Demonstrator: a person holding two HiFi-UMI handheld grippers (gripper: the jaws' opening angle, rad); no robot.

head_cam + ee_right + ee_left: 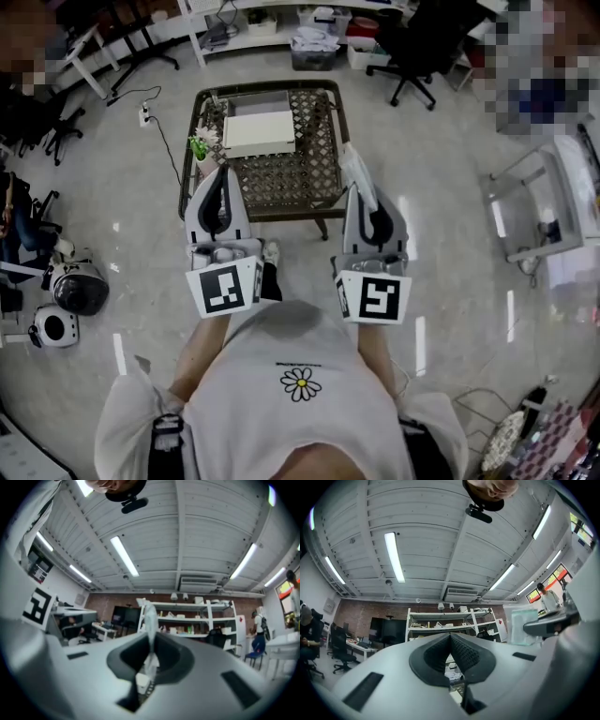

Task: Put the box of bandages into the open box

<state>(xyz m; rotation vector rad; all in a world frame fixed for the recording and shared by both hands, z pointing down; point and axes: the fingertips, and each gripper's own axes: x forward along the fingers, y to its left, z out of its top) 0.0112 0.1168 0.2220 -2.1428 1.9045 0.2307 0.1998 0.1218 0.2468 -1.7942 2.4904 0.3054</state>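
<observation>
Both grippers are held up close to the person's chest, short of the low table. My right gripper (359, 194) (151, 641) is shut on a thin clear plastic packet (353, 169) (150, 616), which stands up from between the pads. The same packet shows as a translucent sheet (529, 625) at the right of the left gripper view. My left gripper (223, 176) (450, 637) is shut, with nothing between its pads. A flat white box (259, 132) lies on the wicker-topped table (309, 178). I cannot tell whether that box is open.
A small green plant (199, 145) stands at the table's left edge, and a grey tray (249, 101) lies behind the white box. An office chair (417, 47) and shelves stand beyond the table. Round devices (75, 286) sit on the floor at the left.
</observation>
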